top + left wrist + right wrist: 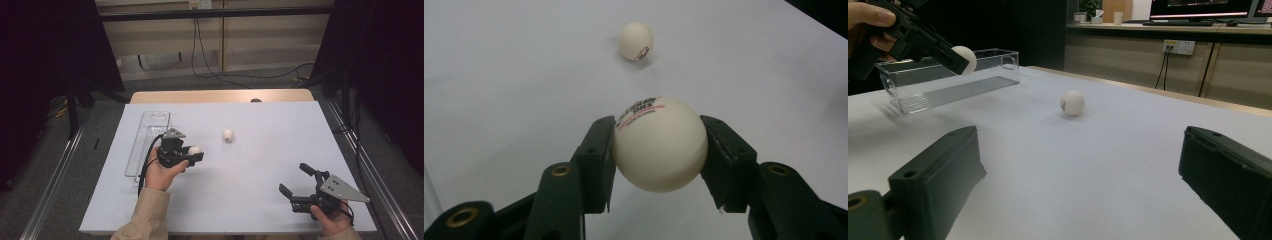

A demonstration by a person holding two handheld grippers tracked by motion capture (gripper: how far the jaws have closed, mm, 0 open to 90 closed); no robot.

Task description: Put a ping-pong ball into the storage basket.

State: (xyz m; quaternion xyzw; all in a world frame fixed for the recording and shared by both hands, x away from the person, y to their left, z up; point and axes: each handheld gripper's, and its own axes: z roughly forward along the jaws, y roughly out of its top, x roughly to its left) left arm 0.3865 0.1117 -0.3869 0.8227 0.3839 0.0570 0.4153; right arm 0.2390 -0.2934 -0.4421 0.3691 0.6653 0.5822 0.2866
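Observation:
My left gripper [194,151] is shut on a white ping-pong ball [659,144], which hangs above the white table sheet; the same ball [966,59] appears in the right gripper view. A second white ball [228,134] lies loose on the sheet farther off, at the top of the left gripper view [635,41] and mid-table in the right gripper view [1072,102]. A clear plastic tray [148,140] lies lengthwise just left of my left hand. My right gripper [298,178] rests open near the front right of the table, with nothing between its jaws.
The white sheet [260,165] covers the table, whose wooden far edge [220,96] shows beyond it. Cables trail on the floor behind. A counter with monitors [1208,10] stands far off in the right gripper view.

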